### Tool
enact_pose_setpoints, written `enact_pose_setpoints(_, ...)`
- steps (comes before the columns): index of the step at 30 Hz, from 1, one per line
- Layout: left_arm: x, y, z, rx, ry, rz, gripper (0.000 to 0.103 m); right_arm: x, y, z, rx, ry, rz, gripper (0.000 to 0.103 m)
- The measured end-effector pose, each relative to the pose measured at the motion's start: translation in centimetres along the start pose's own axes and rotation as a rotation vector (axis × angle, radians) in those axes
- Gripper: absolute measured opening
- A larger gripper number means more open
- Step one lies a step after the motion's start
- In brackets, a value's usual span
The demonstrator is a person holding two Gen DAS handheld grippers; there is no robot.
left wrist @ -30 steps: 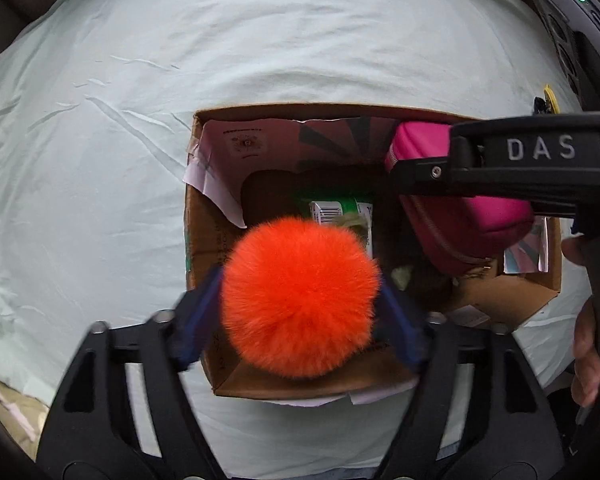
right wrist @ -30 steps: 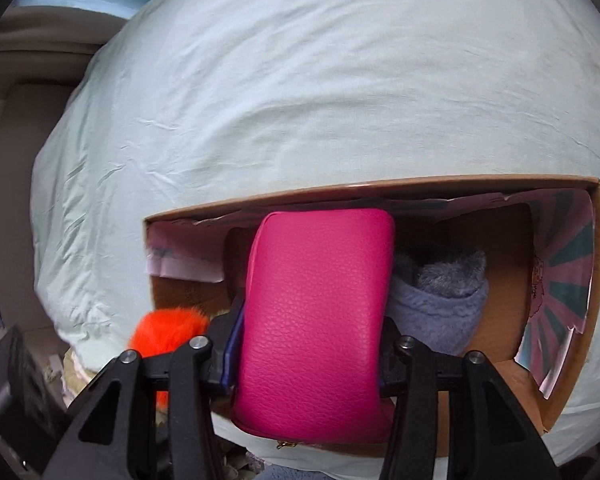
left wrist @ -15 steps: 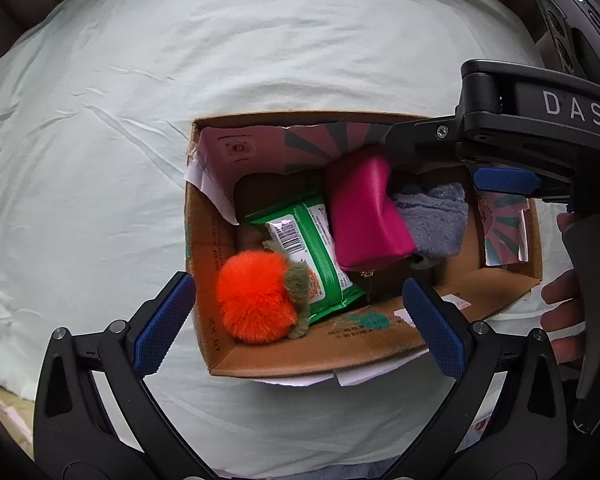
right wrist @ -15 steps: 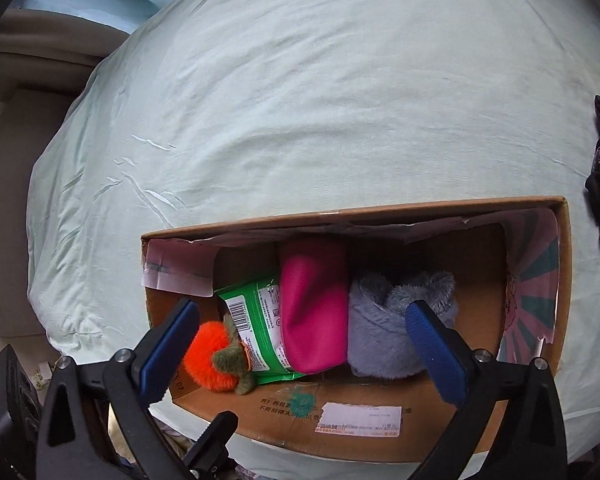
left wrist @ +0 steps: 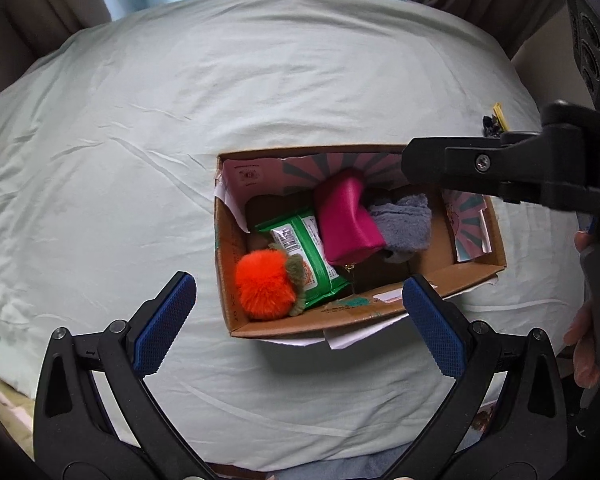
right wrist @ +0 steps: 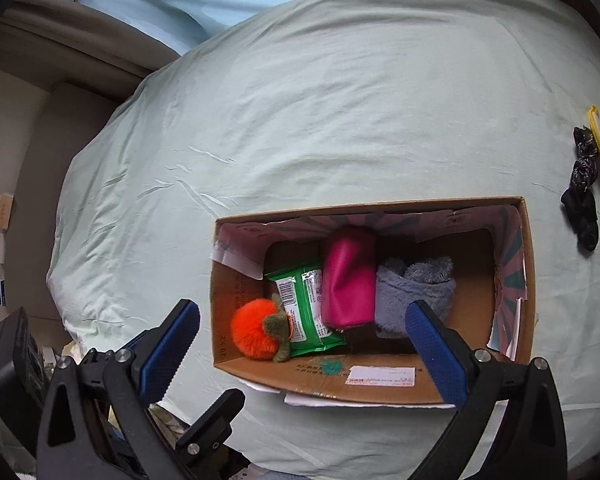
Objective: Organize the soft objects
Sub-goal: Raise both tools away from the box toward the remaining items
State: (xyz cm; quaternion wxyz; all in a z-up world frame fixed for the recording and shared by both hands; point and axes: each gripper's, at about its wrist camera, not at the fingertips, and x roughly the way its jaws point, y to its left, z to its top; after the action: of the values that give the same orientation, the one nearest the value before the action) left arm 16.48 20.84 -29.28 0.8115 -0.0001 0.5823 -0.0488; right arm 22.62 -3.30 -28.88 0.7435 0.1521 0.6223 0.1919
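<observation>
Pale green bedsheet (left wrist: pixel 140 140) is carrying a cardboard box (left wrist: pixel 236 280); above it, left tool (left wrist: pixel 296 320) and right tool (right wrist: pixel 304 344) are angling steeply downward, jaws spread wide, holding nothing, the right's having just opened.

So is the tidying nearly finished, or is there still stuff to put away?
Mostly done, it seems. The cardboard box already holds the orange pompom, green packet, pink pouch and grey fuzzy cloth. Both the left hand-held gripper and the right hand-held gripper are open and empty. A black item lies on the bed.
</observation>
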Motion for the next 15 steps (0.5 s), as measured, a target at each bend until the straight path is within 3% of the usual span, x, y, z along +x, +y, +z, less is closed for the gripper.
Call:
enact_pose_setpoints(5, -3.9, -0.8, -0.8, 0.023, -0.069, 0.010, 0.103, -4.4, 2.4, -2.1, -0.090, -0.084, -0.039, 0.102)
enact_pose_setpoints(15, -12.6, -1.8, -1.7, 0.044, -0.264, 0.013, 0.103, -14.4, 6.4, -7.1, -0.221, -0.372, -0.151, 0.102)
